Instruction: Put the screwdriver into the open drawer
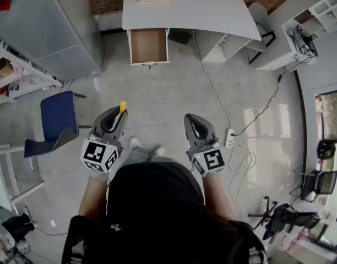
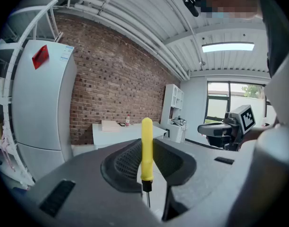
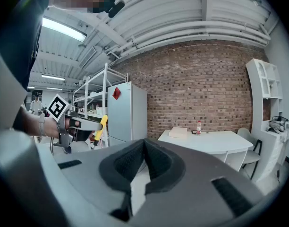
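Left gripper [image 1: 118,119] clamps the yellow-handled screwdriver [image 1: 123,107] upright, handle up and shaft down. The open drawer [image 1: 148,45] under the white desk [image 1: 212,15] lies well ahead across the floor, slightly nearer this hand. Right gripper [image 1: 191,120] is closed, empty.

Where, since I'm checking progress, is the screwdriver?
The screwdriver stands clamped in the left gripper, handle up, left of centre in the head view, short of the open drawer.

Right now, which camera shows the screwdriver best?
The left gripper view: the screwdriver stands upright, centred, yellow handle and shaft clear. The head view shows only its handle end; the right gripper view shows it small, at left.
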Action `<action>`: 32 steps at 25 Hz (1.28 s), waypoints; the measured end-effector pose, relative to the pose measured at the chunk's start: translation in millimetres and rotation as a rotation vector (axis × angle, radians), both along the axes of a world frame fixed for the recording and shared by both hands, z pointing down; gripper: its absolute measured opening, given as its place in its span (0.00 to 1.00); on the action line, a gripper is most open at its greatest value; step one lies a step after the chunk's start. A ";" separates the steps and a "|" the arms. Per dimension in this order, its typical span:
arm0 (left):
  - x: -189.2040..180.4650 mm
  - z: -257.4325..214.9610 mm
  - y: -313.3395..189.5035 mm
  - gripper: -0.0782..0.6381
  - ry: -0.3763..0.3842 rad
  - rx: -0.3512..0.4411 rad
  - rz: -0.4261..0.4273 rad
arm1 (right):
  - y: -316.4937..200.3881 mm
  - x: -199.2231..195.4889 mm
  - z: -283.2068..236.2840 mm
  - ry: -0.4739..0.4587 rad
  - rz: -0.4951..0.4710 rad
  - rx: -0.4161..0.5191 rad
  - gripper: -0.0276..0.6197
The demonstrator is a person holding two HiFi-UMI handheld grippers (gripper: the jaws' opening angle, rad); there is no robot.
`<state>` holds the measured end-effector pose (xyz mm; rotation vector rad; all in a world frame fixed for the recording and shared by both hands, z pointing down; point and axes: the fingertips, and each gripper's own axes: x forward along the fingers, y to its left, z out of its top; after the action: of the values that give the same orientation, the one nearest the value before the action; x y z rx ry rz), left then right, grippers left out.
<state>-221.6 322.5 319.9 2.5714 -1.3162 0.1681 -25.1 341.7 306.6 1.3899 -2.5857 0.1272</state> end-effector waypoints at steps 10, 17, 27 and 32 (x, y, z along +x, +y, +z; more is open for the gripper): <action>-55.3 -4.1 0.7 0.21 0.015 0.019 0.019 | 7.5 -57.5 2.7 0.014 0.031 -0.022 0.06; -92.5 4.5 -17.9 0.21 0.068 0.032 0.035 | -7.0 -92.3 6.1 0.009 0.054 -0.030 0.06; -117.1 21.3 -42.6 0.21 0.109 0.023 0.077 | -38.8 -113.4 6.9 0.055 0.106 -0.014 0.06; -119.0 27.9 -64.1 0.21 0.111 0.013 0.078 | -61.3 -118.8 10.5 0.071 0.096 -0.018 0.06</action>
<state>-340.6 258.4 347.8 2.6039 -1.1829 0.0308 -143.9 280.4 317.1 1.4843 -2.4560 0.1135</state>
